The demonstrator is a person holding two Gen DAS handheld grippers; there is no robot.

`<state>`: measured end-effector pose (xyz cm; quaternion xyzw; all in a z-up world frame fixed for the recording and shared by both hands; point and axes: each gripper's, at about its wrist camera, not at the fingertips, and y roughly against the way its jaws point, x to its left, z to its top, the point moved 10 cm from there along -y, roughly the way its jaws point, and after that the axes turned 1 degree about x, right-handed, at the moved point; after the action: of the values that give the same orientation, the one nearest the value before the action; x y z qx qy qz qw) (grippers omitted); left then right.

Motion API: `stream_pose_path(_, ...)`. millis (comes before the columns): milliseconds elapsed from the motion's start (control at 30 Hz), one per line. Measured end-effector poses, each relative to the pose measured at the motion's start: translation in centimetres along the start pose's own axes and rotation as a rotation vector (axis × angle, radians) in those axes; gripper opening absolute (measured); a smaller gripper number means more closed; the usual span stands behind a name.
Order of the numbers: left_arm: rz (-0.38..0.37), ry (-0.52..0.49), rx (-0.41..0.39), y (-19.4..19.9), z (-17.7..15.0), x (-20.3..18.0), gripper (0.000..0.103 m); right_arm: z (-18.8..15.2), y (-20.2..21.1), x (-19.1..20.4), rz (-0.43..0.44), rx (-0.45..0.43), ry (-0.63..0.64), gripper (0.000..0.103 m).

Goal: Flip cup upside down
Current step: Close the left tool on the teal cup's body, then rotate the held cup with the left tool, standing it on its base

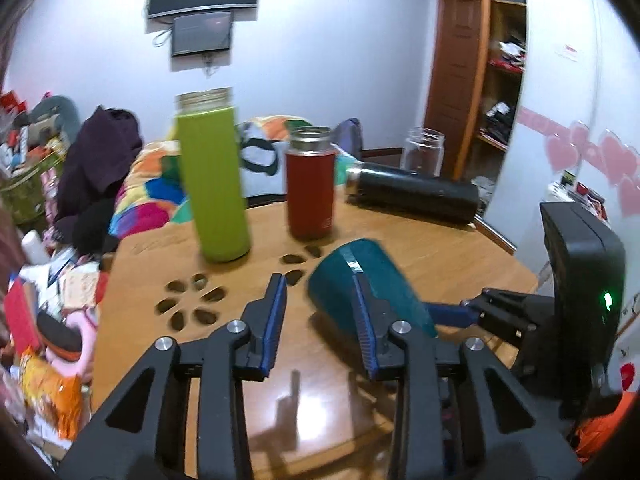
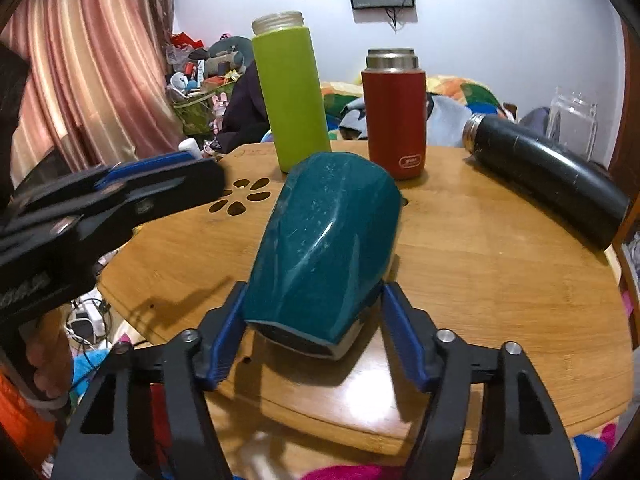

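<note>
The right gripper point(image 2: 310, 312) clamps the teal cup point(image 2: 324, 232) near its rim; it looks light, stiff and slippery. The left gripper point(image 1: 320, 320) is open, empty.

The cup point(image 2: 324, 244) is teal plastic with faceted sides and some scuffs. It's tipped way over, base pointing away toward the bottles and open rim facing the right wrist camera, above the wooden table point(image 2: 500, 272).

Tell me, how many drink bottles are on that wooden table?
3: a green bottle standing at the back left, a red flask standing beside it, and a black flask lying at the right.
</note>
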<state>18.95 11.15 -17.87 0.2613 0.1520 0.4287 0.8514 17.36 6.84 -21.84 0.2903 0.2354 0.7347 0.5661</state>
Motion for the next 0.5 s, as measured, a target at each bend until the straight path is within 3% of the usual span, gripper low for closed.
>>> stream_pose_path(300,-0.034,-0.065,0.021,-3.0,1.1,-3.1,0.016,-0.2,2.0,-1.3,0.019,-0.049,0.006,0.051)
stream_pose_path(500,-0.046,-0.087,0.005,-2.9,1.3,-3.8,0.015,-0.2,3.3,-2.2,-0.013,-0.081,0.028,0.050)
